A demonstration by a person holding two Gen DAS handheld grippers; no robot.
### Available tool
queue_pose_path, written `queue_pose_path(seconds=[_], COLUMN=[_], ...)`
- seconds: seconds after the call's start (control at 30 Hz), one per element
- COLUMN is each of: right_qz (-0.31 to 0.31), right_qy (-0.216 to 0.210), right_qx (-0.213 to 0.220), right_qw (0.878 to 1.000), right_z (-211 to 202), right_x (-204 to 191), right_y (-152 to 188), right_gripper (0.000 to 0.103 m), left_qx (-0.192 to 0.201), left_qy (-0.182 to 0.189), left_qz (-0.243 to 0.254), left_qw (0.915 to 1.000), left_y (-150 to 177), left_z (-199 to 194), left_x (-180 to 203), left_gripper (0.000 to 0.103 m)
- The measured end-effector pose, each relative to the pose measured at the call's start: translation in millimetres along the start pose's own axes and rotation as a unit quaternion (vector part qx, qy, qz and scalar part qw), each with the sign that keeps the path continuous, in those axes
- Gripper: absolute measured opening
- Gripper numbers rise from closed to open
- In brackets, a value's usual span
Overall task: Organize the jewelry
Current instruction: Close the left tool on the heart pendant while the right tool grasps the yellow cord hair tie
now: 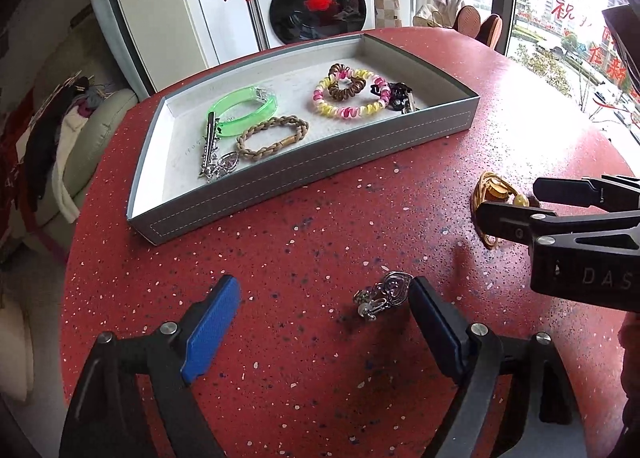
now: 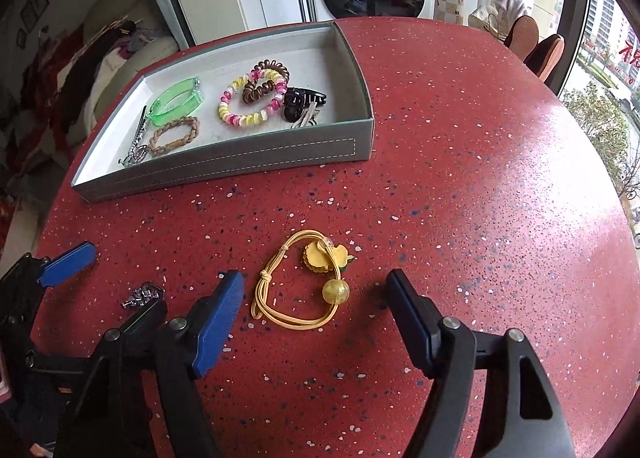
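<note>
One grey tray (image 2: pixel 240 165) holds one green bangle (image 2: pixel 176 101), one braided bracelet (image 2: pixel 175 135), two spiral hair ties (image 2: pixel 250 103), one black claw clip (image 2: pixel 302 99) and one silver hairpin (image 1: pixel 209 145). On the red table (image 2: pixel 460 177) lie one yellow hair tie (image 2: pixel 300 286) and one silver ornament (image 1: pixel 386 294).

A round red speckled surface (image 2: pixel 460 161) is seen. A grey tray (image 2: pixel 248 161) is set near its far edge; nearer, a yellow hair tie (image 2: pixel 296 290) and, left of it and apart, a small silver ornament (image 1: pixel 384 294) lie directly on it.

The right gripper (image 1: pixel 506 205) hides part of the yellow hair tie (image 1: pixel 490 187).
</note>
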State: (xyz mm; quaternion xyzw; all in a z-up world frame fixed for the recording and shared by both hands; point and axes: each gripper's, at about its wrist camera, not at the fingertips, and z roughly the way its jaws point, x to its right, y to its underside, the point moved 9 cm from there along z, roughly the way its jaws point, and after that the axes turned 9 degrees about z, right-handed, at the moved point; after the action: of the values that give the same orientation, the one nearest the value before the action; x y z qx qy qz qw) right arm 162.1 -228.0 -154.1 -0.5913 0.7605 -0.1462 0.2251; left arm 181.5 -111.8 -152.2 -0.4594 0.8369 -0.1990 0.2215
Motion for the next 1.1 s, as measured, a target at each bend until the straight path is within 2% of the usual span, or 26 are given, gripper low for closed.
queue_pose_path(seconds=[0.23,0.3,0.33,0.4,0.43,0.5,0.53,0.57,0.6,0.63,0.8,1.1], right_qz=[-0.035,-0.038,-0.038,-0.036,-0.037,-0.039,-0.040,-0.040,-0.039,-0.036,-0.017,0.013], right_qy=[0.031,0.031,0.035,0.033,0.031,0.032,0.030,0.031,0.028,0.028,0.015,-0.025], right_qx=[0.006,0.008,0.009,0.009,0.009,0.008,0.008,0.009,0.009,0.010,0.025,0.047], right_qw=[0.999,0.999,0.999,0.999,0.999,0.999,0.999,0.999,0.999,0.999,0.999,0.998], right_z=[2,1,1,-2,-3,-3,-4,-4,-4,-5,-13,-44], right_x=[-4,-5,-4,-3,-3,-2,-2,-2,-1,0,5,5], right_y=[2,3,3,3,3,3,3,2,3,3,5,2], right_gripper=[0.075,0.072,0.069,0.059,0.051,0.046,0.040,0.027,0.020,0.016,0.016,0.016], left_qx=[0.001,0.003,0.004,0.003,0.005,0.006,0.007,0.007,0.006,0.005,0.004,0.033], left_qy=[0.007,0.016,0.022,0.028,0.033,0.047,0.052,0.054,0.058,0.061,0.060,0.067], left_qz=[0.006,0.004,0.002,0.005,0.008,0.013,0.016,0.017,0.017,0.017,0.000,-0.050], left_qw=[1.0000,0.9999,0.9997,0.9996,0.9994,0.9988,0.9985,0.9984,0.9982,0.9980,0.9982,0.9959], left_y=[1,1,0,-1,-1,-2,-2,-2,-2,-2,1,-1], left_z=[1,0,0,-1,-2,-4,-5,-5,-5,-6,-9,-37], left_x=[5,6,7,10,13,18,21,23,24,25,18,-13], left_gripper=[0.099,0.093,0.085,0.080,0.073,0.059,0.050,0.046,0.042,0.037,0.037,0.037])
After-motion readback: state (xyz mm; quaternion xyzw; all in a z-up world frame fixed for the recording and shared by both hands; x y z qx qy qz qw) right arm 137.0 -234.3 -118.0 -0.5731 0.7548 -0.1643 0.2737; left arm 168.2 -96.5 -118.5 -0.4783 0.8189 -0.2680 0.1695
